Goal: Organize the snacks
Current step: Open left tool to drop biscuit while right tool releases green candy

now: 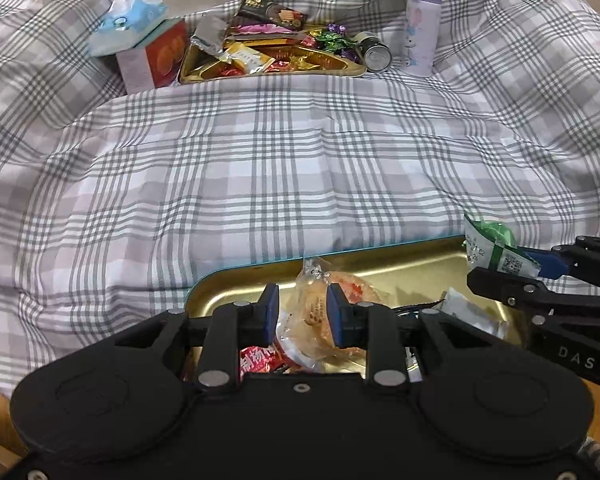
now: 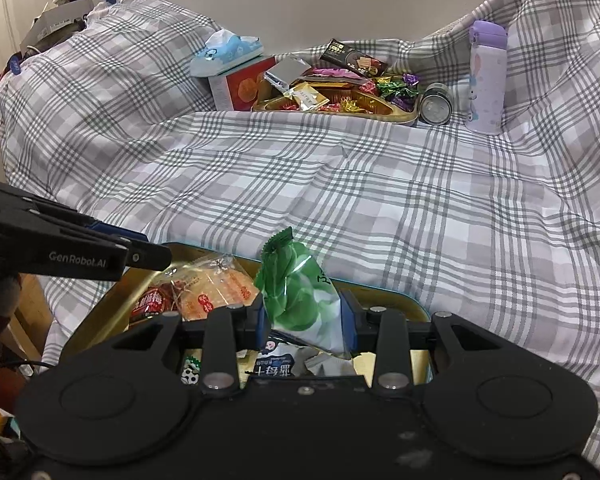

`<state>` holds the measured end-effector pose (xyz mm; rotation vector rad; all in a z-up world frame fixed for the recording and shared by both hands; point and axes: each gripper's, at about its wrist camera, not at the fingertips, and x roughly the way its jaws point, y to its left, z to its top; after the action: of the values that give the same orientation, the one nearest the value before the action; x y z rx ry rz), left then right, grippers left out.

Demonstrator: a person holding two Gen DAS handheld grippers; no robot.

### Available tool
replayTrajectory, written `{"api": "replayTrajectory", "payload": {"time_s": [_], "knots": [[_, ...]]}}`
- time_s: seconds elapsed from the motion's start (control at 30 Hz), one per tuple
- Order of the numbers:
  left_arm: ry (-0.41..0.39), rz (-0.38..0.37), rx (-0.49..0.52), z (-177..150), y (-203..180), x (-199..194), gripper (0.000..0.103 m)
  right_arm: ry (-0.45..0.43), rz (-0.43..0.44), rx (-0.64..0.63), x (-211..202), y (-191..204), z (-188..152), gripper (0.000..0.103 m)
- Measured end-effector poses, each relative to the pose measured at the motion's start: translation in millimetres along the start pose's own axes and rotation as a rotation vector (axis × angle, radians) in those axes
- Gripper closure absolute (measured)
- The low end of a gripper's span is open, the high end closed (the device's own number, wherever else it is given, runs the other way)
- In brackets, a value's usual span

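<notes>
Over near gold metal tray (image 2: 416,309) at 6 o'clock: left tongs (image 1: 302,314) clamp clear-wrapped orange cracker pack (image 1: 320,300), right tongs (image 2: 306,320) clamp green-white snack pouch (image 2: 300,296). Far divided gold tray (image 2: 396,114), 12 o'clock, already heaped w/ sweets; several packs left.

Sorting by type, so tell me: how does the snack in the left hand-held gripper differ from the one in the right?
The left hand-held gripper pinches a clear-wrapped orange pastry, its contents visible; the right hand-held gripper pinches a green and white packet that is opaque. The pastry sits low in the gold tray; the packet stands up above it. Both are single sealed snacks.
</notes>
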<state>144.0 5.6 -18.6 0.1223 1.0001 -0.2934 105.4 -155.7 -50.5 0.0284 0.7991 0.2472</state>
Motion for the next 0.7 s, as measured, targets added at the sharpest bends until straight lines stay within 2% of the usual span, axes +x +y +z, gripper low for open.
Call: {"api": "replayTrajectory", "payload": {"time_s": [0.23, 0.7], "knots": [[0.009, 0.041, 0.009, -5, -8, 2, 0.067, 0.026, -0.019, -0.018, 4, 4, 0, 0.066], [0.065, 0.026, 0.013, -12, -12, 14, 0.067, 0.056, -0.05, -0.025, 10, 2, 2, 0.066]]}}
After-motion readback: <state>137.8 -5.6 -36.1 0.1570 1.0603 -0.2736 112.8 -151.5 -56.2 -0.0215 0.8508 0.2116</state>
